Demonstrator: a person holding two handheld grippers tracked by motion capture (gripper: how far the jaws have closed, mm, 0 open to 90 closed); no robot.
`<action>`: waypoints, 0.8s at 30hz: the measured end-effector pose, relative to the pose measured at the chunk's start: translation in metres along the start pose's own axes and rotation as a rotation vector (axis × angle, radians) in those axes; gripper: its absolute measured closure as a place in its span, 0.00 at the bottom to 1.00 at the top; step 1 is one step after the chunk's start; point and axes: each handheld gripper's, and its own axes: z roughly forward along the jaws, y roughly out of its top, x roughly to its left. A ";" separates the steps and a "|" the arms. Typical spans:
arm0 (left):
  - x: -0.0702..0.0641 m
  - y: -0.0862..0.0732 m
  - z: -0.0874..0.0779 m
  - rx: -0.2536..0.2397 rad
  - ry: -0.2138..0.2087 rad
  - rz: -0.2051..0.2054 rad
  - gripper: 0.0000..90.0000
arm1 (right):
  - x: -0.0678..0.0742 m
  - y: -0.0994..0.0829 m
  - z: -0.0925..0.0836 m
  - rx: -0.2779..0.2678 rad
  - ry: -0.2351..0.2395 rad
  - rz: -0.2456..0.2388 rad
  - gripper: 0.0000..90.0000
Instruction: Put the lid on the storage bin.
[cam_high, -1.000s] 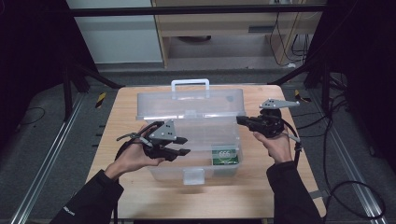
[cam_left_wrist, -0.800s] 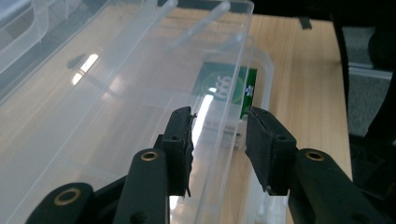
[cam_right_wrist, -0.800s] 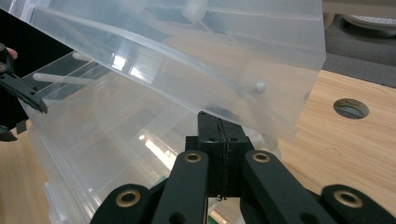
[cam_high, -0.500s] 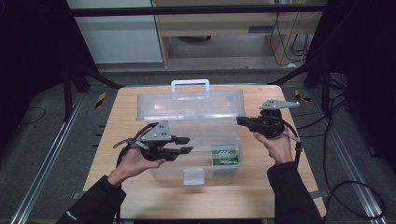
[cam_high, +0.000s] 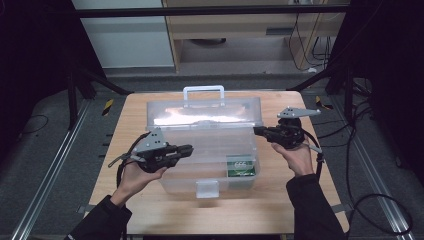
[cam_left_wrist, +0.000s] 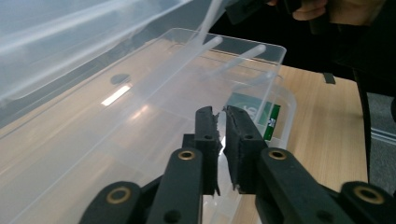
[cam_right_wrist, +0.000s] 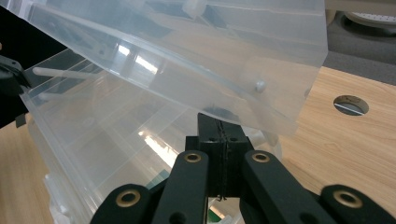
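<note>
A clear plastic box (cam_high: 180, 182) stands on the wooden table with its lid (cam_high: 205, 112) raised at the back. A green-labelled packet (cam_high: 241, 166) lies in the front right compartment. My left gripper (cam_high: 189, 148) reaches over the box's left side. Its jaws are shut to a hairline gap (cam_left_wrist: 222, 114) above the interior, and I see nothing between them. The packet (cam_left_wrist: 252, 114) lies beyond them. My right gripper (cam_high: 256, 131) points left at the lid's right end. Its jaws are shut (cam_right_wrist: 219, 122), with the tips just under the lid's edge (cam_right_wrist: 261, 86).
The lid carries a white handle (cam_high: 203, 90) at the back, and a latch (cam_high: 207, 188) hangs at the box's front. Bare table (cam_high: 320, 185) lies to the right and in front. A round hole (cam_right_wrist: 350, 105) is cut in the tabletop. Dark frame posts and cables surround the table.
The left gripper's jaws, spread apart earlier, have come together over the box's left side. The right gripper and the lid have stayed where they were.
</note>
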 end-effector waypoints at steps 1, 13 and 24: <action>0.001 -0.001 -0.003 0.003 0.009 -0.007 0.96 | 0.000 -0.001 0.000 -0.002 0.005 0.007 1.00; 0.015 -0.019 -0.039 0.034 0.095 -0.039 0.99 | 0.001 -0.006 -0.001 0.005 0.014 0.003 1.00; 0.024 -0.035 -0.064 0.075 0.158 -0.068 0.99 | 0.004 -0.010 -0.002 0.015 0.004 -0.015 1.00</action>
